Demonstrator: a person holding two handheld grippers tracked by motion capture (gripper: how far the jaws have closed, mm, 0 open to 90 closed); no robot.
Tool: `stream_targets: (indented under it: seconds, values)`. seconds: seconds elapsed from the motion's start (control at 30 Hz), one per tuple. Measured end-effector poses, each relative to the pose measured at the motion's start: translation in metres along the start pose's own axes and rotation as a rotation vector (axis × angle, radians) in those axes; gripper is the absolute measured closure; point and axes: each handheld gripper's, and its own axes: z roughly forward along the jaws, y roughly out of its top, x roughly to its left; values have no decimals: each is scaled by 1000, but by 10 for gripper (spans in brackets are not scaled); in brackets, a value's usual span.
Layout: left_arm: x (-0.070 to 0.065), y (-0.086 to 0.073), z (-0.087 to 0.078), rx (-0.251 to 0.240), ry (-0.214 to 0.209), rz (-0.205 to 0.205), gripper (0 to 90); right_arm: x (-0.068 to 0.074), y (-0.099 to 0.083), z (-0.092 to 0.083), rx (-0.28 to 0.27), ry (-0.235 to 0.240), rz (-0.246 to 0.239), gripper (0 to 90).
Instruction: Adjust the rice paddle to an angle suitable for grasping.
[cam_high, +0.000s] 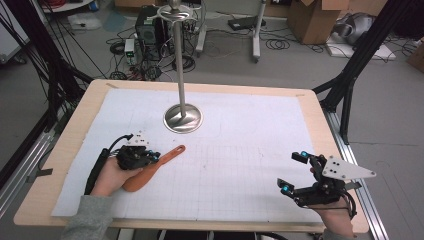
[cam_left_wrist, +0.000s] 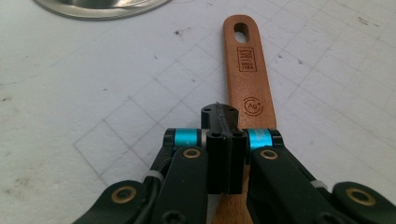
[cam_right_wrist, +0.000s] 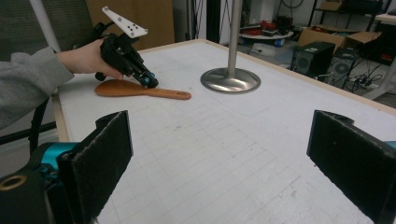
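Note:
A wooden rice paddle lies flat on the white gridded mat at the left, its handle pointing up and to the right. My left gripper is over the handle, jaws pressed together with no gap. In the left gripper view the handle runs out from under the shut gripper; nothing sits between the pads. The right gripper view shows the paddle with the left gripper tipped down onto its handle. My right gripper hovers at the right front with its jaws wide apart and empty.
A steel stand with a round base and a tall pole rises at the mat's middle back; its base is just beyond the paddle's handle. The wooden table edge frames the mat. Cables and boxes lie on the floor beyond.

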Motion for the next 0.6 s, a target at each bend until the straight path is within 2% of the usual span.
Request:
stream_targets:
  seconds: [0.27, 0.47, 0.6]
  values:
    - [-2, 4, -3, -12, 6, 14, 896, 1, 0, 4, 14, 7, -1, 56]
    - [-4, 9, -11, -52, 1, 7, 894, 0, 0, 4, 9, 3, -9, 56]
    - [-7, 13, -15, -68, -15, 1, 789, -1, -1, 3, 10, 3, 0, 56]
